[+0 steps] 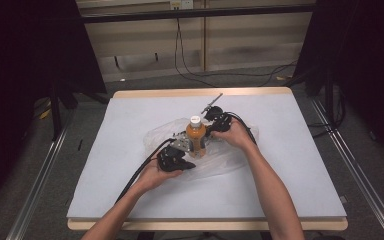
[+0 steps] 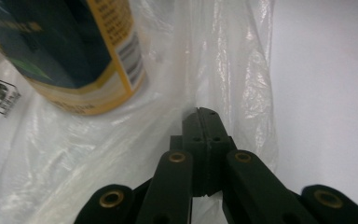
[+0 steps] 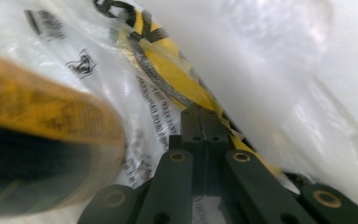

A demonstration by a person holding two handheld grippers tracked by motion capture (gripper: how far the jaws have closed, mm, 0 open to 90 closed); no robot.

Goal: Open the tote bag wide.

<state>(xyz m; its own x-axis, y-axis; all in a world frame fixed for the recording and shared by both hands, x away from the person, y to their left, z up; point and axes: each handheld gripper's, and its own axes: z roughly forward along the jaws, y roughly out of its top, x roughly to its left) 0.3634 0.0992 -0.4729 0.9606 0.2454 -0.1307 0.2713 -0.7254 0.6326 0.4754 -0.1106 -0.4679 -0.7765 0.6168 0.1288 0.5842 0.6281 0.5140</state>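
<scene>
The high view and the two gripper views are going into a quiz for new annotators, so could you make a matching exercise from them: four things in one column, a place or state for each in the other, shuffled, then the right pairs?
Things:
1. bottle
2. plastic bag
3. left gripper
4. right gripper

Places or states:
A. clear, crumpled, spread on the white table
B. upright, orange, white cap, standing on the bag
C. jaws shut on a fold of the bag, printed film and a yellow strip around them
D. jaws shut on the bag at its edge, bare table beside

Pairs: 1-B, 2-A, 3-D, 4-C
</scene>
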